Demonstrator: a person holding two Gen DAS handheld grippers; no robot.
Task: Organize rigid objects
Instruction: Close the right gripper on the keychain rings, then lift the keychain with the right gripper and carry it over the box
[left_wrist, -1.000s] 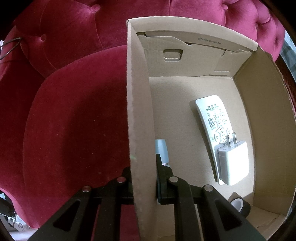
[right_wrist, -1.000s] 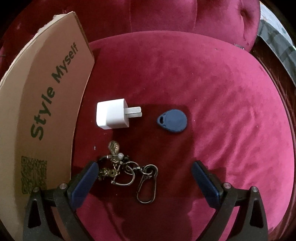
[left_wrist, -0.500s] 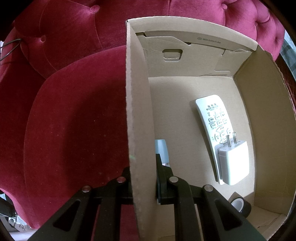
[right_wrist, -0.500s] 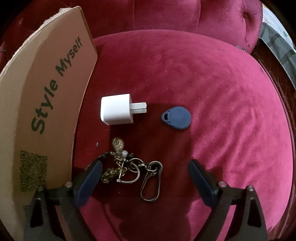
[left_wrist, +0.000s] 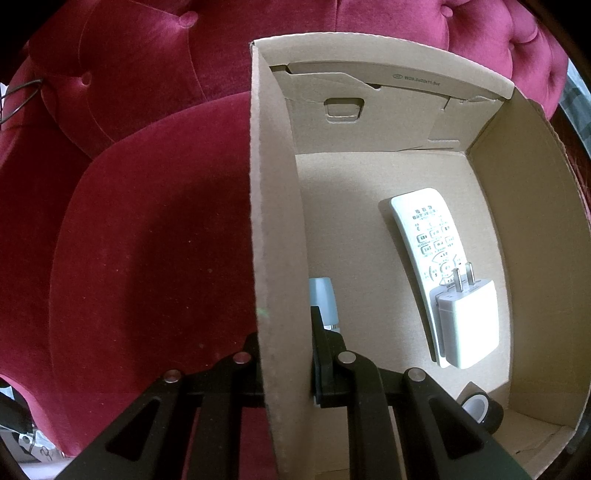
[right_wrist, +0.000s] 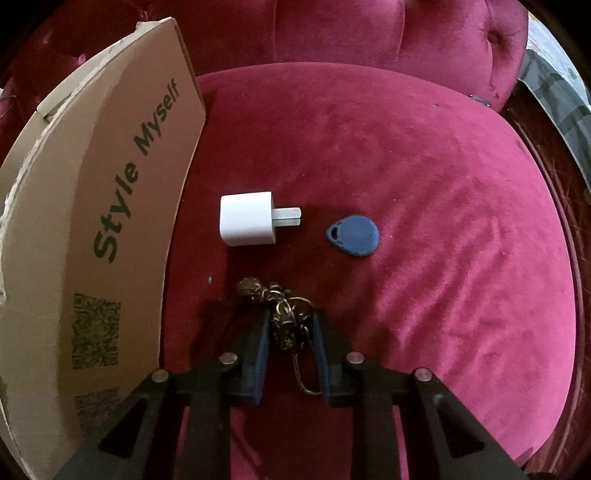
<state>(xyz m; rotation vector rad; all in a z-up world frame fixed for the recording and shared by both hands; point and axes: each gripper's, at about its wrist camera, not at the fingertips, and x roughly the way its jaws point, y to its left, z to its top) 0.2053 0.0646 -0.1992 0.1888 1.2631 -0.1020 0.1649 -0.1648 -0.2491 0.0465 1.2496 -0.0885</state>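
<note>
The right claw (right_wrist: 288, 343) pinches a brass keychain (right_wrist: 282, 317) on the red sofa cushion (right_wrist: 424, 221), bound for the cardboard box (left_wrist: 280, 221) whose wall the left claw (left_wrist: 286, 354) clamps steady; a charger (right_wrist: 247, 218) and blue tag (right_wrist: 354, 236) wait beyond.

Crimson velvet sofa (right_wrist: 424, 177), tan cardboard box (left_wrist: 539, 229) lettered green, white charger (right_wrist: 248, 218), blue fob (right_wrist: 355, 236).

Two white chargers (left_wrist: 467, 325) (right_wrist: 247, 218) — one remote (left_wrist: 424, 243), one keychain (right_wrist: 280, 314), one blue fob (right_wrist: 354, 236), one tape roll (left_wrist: 480, 410).
</note>
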